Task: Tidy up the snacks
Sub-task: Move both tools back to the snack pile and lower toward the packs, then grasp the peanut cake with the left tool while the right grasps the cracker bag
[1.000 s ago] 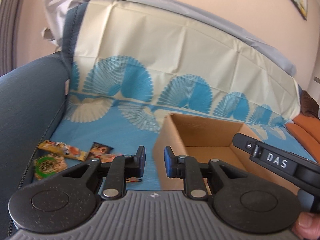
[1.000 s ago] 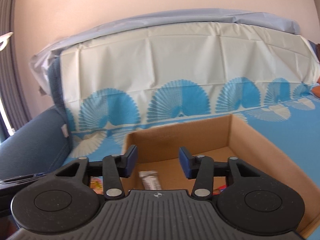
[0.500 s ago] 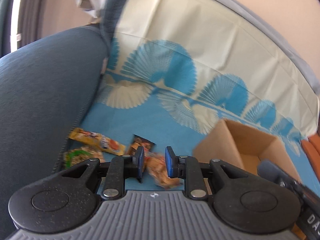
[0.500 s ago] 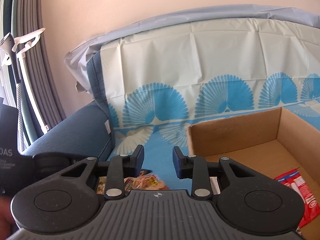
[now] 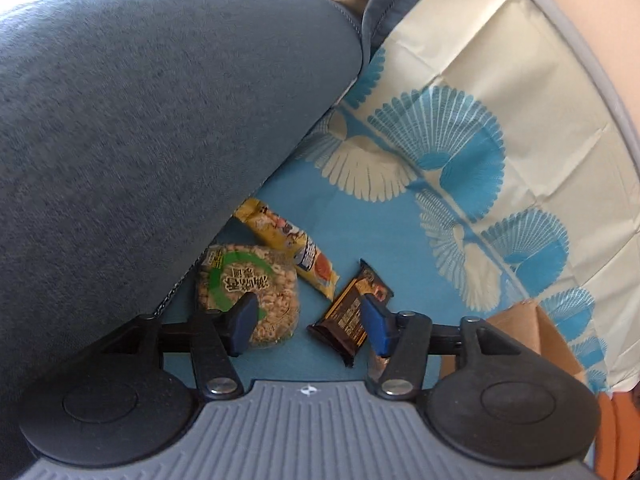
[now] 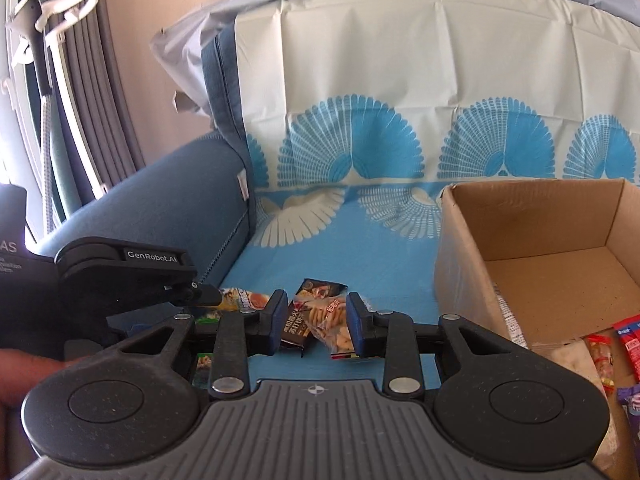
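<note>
Several snack packs lie on the blue cloth beside the sofa armrest: a round peanut bag (image 5: 248,284), a yellow bar (image 5: 286,246) and a dark brown pack (image 5: 350,312). My left gripper (image 5: 309,322) hovers just above them, tilted down, jaws opening. Nothing is pressed between its pads; the peanut bag shows by the left pad and the brown pack by the right. My right gripper (image 6: 316,324) stands open with a narrow gap, low over the cloth. The dark pack (image 6: 298,322) and a clear biscuit bag (image 6: 330,318) show beyond its pads. The cardboard box (image 6: 452,240) stands to its right.
The blue armrest (image 5: 140,120) crowds the left side of the snacks. The box holds red wrappers (image 6: 628,340) and other packs. In the right wrist view the left gripper's black body (image 6: 120,276) and a person's hand (image 6: 24,372) are at the left. The patterned backrest (image 6: 400,100) rises behind.
My left gripper swung left and down from the box to the snacks by the armrest, and its jaws widened. My right gripper moved left from over the box to the loose snacks.
</note>
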`<state>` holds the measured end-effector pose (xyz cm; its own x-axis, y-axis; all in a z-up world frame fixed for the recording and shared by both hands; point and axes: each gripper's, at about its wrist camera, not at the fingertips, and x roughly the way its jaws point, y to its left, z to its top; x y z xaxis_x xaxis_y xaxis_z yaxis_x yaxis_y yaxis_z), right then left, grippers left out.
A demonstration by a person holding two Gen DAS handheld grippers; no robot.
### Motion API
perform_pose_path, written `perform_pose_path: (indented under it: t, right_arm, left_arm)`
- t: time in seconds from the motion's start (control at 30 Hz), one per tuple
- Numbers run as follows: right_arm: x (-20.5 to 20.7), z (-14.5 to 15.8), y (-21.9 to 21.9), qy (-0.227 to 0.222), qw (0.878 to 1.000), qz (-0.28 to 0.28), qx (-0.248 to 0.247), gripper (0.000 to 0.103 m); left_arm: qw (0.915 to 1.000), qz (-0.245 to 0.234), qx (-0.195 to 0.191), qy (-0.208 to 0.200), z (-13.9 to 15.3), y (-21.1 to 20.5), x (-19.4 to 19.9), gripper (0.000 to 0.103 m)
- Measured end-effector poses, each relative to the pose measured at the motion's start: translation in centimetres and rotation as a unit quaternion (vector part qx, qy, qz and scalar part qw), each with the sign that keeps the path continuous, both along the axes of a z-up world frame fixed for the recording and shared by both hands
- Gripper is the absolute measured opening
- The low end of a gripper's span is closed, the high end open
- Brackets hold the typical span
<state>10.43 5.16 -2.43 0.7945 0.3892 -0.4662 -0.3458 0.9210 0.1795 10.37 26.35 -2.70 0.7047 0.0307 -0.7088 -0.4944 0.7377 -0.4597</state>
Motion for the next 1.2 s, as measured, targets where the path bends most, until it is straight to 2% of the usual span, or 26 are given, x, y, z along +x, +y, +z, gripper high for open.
perform_pose_path:
  t: [0.13, 0.3, 0.5, 0.57, 0.73, 0.83, 1.0, 1.2]
  right_arm:
    - [2.1, -1.1, 1.3, 0.006, 1.000, -0.010, -0.022, 0.045]
    - [4.6, -3.1, 2.8, 0.022, 0.997, -0.030, -0.070, 0.058]
    - [6.9, -5.7, 4.1, 0.051, 0.992, -0.021, -0.110, 0.071]
    - [7.4, -6.2, 4.6, 0.059, 0.991, -0.009, -0.122, 0.072]
    - [8.5, -7.1, 4.9, 0.073, 0.988, -0.012, -0.135, 0.072]
    - [9.0, -7.4, 4.9, 0.084, 0.987, -0.017, -0.134, 0.070]
    - [9.0, -7.4, 4.6, 0.077, 0.987, -0.023, -0.138, 0.048]
    - [8.3, -6.8, 4.1, 0.058, 0.989, -0.020, -0.133, 0.033]
  left_arm:
    - [0.9992, 0.014, 0.011, 0.037, -1.0, -0.7, 0.5, 0.076]
    - [0.9965, 0.041, 0.002, 0.073, -2.6, -0.6, 1.2, 0.083]
    - [0.9948, 0.059, 0.007, 0.083, -3.8, -0.3, 2.9, 0.088]
    - [0.9944, 0.061, 0.008, 0.086, -4.0, -0.4, 3.2, 0.092]
    - [0.9924, 0.070, 0.025, 0.098, -4.2, -0.7, 3.9, 0.092]
    - [0.9910, 0.078, 0.031, 0.104, -4.3, -0.7, 4.2, 0.092]
    - [0.9889, 0.078, 0.048, 0.117, -4.6, -0.8, 4.7, 0.092]
    - [0.9877, 0.072, 0.061, 0.125, -4.9, -1.1, 4.9, 0.092]
